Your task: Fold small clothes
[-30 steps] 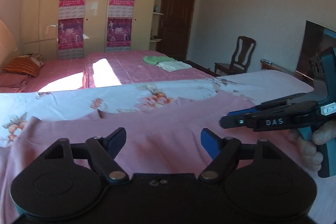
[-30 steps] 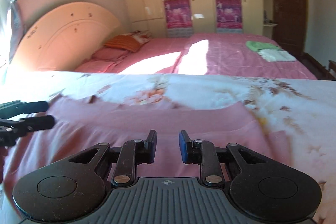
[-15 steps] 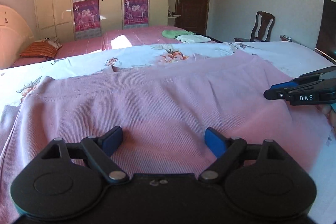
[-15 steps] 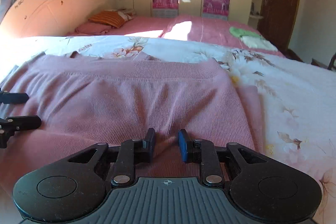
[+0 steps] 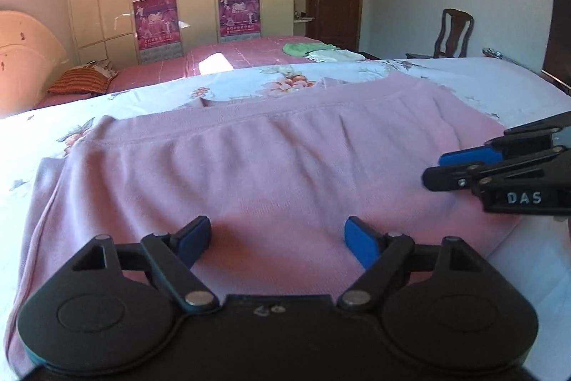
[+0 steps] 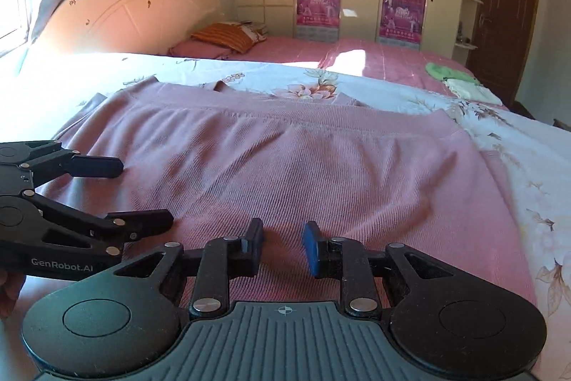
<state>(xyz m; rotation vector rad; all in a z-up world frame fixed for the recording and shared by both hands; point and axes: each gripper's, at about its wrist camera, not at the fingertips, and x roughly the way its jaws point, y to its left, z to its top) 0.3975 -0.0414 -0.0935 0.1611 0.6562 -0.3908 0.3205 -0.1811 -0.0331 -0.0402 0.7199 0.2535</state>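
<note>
A pink knitted sweater point(image 5: 285, 166) lies spread flat on a floral white bedsheet point(image 5: 464, 77), a folded band running across its far part. My left gripper point(image 5: 276, 231) hovers over the sweater's near edge, its blue pads wide apart with only flat fabric below. From the right wrist view it point(image 6: 139, 193) sits at the sweater's point(image 6: 303, 166) left side. My right gripper point(image 6: 283, 234) is over the near middle of the sweater with a narrow gap between its pads and nothing pinched. It point(image 5: 437, 169) reaches in from the right in the left wrist view.
A second bed with a pink cover stands behind, carrying folded green and white clothes point(image 5: 321, 52) and a striped pillow point(image 5: 78, 81). A curved headboard point(image 6: 135, 16) is at the far left. A wooden chair point(image 5: 453, 34) and a dark door are at the back right.
Both grippers have tipped downward and moved in over the sweater, which now fills both views. They have come closer to each other. The left jaws stand slightly wider.
</note>
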